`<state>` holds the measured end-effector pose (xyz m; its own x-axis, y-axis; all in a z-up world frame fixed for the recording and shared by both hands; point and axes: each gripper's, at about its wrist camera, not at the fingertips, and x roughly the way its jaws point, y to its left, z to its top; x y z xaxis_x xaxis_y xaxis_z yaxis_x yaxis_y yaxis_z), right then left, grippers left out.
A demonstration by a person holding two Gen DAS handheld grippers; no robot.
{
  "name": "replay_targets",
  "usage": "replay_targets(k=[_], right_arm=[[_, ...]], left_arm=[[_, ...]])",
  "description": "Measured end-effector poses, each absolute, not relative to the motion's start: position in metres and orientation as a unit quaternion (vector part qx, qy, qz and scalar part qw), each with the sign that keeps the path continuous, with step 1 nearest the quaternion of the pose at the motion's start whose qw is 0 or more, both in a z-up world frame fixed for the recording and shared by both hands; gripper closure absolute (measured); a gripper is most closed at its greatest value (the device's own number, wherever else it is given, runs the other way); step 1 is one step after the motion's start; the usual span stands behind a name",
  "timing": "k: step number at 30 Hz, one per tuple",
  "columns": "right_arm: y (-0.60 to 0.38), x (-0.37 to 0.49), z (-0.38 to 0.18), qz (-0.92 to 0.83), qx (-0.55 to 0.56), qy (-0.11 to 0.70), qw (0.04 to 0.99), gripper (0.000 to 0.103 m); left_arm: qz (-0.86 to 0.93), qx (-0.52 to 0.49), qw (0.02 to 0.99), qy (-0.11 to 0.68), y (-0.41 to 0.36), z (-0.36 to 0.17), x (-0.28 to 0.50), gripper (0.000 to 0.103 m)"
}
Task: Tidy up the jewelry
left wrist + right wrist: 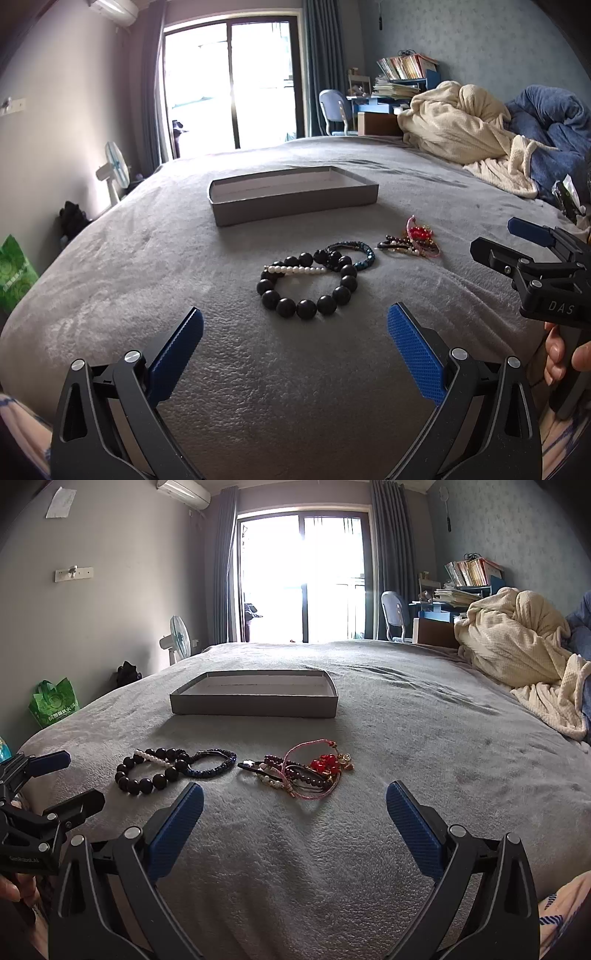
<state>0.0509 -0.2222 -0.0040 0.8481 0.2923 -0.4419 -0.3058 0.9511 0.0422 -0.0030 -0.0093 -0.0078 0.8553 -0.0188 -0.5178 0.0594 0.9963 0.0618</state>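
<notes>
Bracelets sit loose on the bed (147, 258), box (291, 195) beyond. Your left gripper (295, 332) and right gripper (295, 805) are both fingers-apart (nothing held), so grab the black bead bracelet (306, 288) by one side.

Bare grey blanket (424, 738) around shallow box (255, 706), bracelets (295, 771) clustered before it — crumpled bedding (517, 642) far right

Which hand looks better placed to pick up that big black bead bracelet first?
The left gripper: its open fingers point straight at the black bead bracelet. The right gripper faces the red and pink tangle instead.
</notes>
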Motion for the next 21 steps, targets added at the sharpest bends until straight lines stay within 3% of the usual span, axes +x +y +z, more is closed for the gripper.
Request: replay_targets(k=[21], right_arm=[[-0.2225,0.054,-0.0041,0.156,-0.012,0.231,0.96,0.005]], left_arm=[[-0.022,0.035,0.962,0.269,-0.0059,-0.0097,-0.0005,0.004]])
